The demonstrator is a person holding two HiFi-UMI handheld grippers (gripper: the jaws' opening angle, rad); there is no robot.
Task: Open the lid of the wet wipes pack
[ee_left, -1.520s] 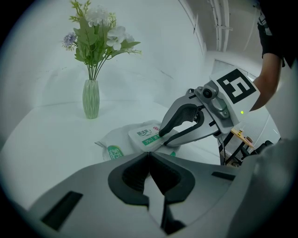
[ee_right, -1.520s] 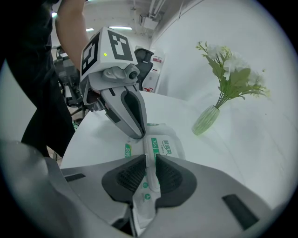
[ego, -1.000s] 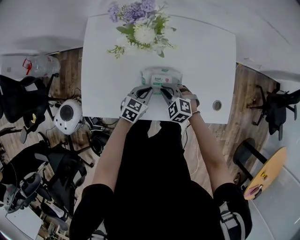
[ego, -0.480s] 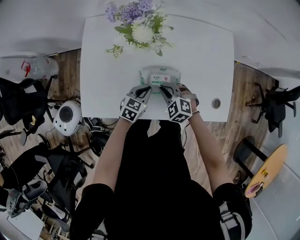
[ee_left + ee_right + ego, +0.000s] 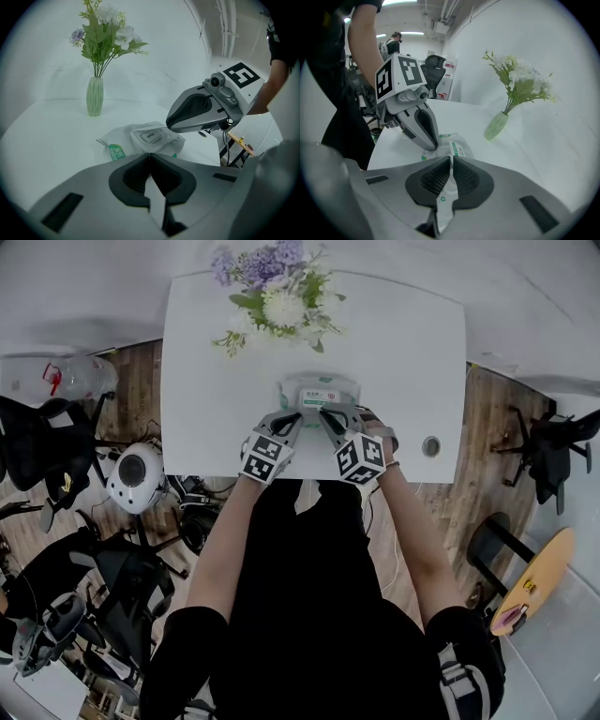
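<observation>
The wet wipes pack [image 5: 323,390] lies flat near the front edge of the white table [image 5: 403,352], its white lid [image 5: 150,136] printed OPEN and lying shut. My left gripper [image 5: 298,414] is shut, with its tips [image 5: 150,154] down on the pack's near left edge [image 5: 457,143]. My right gripper [image 5: 322,411] comes in from the right at the lid's edge. Its jaws [image 5: 451,158] are closing, and a thin white flap of the pack with a green mark stands pinched between the pads. In the left gripper view the right gripper's tip [image 5: 168,127] sits just beside the lid.
A green vase of white and purple flowers [image 5: 281,296] stands at the table's far side, behind the pack. A round cable hole [image 5: 431,446] is at the front right. Office chairs [image 5: 56,446] and a white round appliance [image 5: 133,472] stand on the floor to the left.
The right gripper's jaws have drawn closer together at the pack. Both hands and the pack stay where they were.
</observation>
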